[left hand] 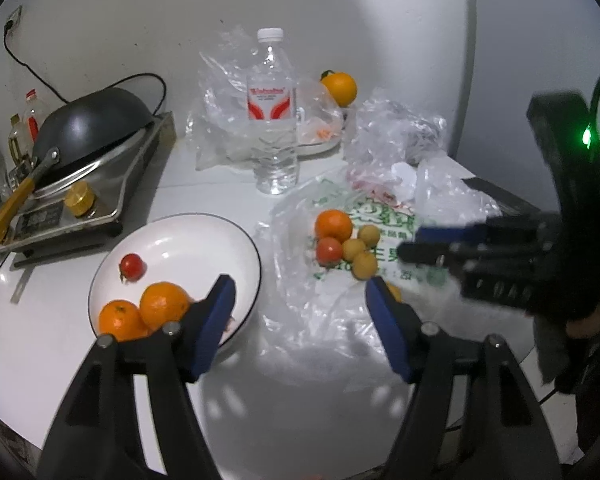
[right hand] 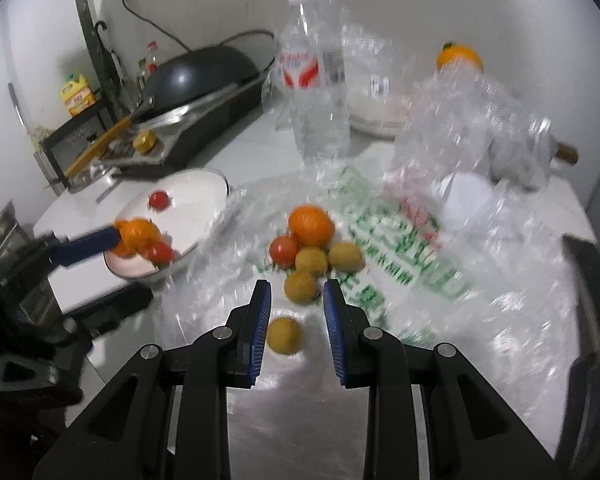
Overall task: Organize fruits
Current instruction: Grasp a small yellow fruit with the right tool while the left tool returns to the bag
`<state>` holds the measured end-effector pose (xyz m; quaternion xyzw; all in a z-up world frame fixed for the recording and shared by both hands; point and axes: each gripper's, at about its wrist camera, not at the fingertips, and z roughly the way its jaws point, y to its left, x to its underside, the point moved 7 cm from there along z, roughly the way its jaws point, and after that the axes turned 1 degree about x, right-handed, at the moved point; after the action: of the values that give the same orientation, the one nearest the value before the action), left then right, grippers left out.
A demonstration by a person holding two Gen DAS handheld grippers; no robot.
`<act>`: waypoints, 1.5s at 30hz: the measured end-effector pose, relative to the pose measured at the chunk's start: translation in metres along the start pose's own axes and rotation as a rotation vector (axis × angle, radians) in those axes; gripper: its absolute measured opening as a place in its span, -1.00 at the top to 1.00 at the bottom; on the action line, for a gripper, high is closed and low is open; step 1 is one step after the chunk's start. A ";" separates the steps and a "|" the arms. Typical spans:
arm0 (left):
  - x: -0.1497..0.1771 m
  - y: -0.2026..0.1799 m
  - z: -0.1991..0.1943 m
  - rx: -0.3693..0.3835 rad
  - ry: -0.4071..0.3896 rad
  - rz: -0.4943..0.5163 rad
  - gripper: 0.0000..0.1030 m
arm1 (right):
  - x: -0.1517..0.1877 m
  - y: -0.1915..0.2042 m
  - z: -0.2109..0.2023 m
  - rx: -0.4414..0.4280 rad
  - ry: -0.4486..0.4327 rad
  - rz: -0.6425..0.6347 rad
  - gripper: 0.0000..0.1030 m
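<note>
A white plate (left hand: 220,236) with a dark rim holds two oranges (left hand: 162,304) and a red tomato (left hand: 132,267); the right wrist view (right hand: 204,192) shows a second tomato (right hand: 161,252) on it. On a printed plastic bag (left hand: 384,216) lie an orange (left hand: 333,224), a tomato (left hand: 329,251) and several small yellow fruits (left hand: 364,264). My left gripper (left hand: 300,292) is open and empty over the plate's right rim. My right gripper (right hand: 296,292) is open, its fingers on either side of a lone yellow fruit (right hand: 284,336), apart from it.
A water bottle (left hand: 272,116) stands behind the bag among crumpled clear bags (left hand: 396,128). Another orange (left hand: 339,87) sits at the back. A stove with an upturned black wok (left hand: 92,124) is at the left. The right gripper shows at the right in the left wrist view (left hand: 432,248).
</note>
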<state>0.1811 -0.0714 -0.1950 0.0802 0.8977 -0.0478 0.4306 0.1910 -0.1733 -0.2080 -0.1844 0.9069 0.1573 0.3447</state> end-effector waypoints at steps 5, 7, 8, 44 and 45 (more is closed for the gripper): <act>0.003 0.004 0.006 -0.027 0.021 -0.005 -0.35 | 0.015 0.001 0.017 -0.052 0.054 0.010 0.44; 0.003 0.004 0.008 -0.030 0.028 -0.007 -0.35 | 0.017 0.002 0.020 -0.069 0.064 0.007 0.44; 0.003 0.004 0.010 -0.033 0.031 -0.002 -0.35 | 0.018 0.003 0.022 -0.068 0.069 0.001 0.44; -0.006 -0.069 0.096 0.017 0.195 0.137 0.06 | -0.006 -0.071 -0.005 -0.062 -0.056 0.057 0.48; -0.006 -0.070 0.100 0.018 0.205 0.139 0.11 | -0.006 -0.073 -0.004 -0.065 -0.056 0.060 0.48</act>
<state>0.2483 -0.1563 -0.2518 0.1504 0.9289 -0.0174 0.3381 0.2248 -0.2380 -0.2127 -0.1638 0.8963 0.2023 0.3589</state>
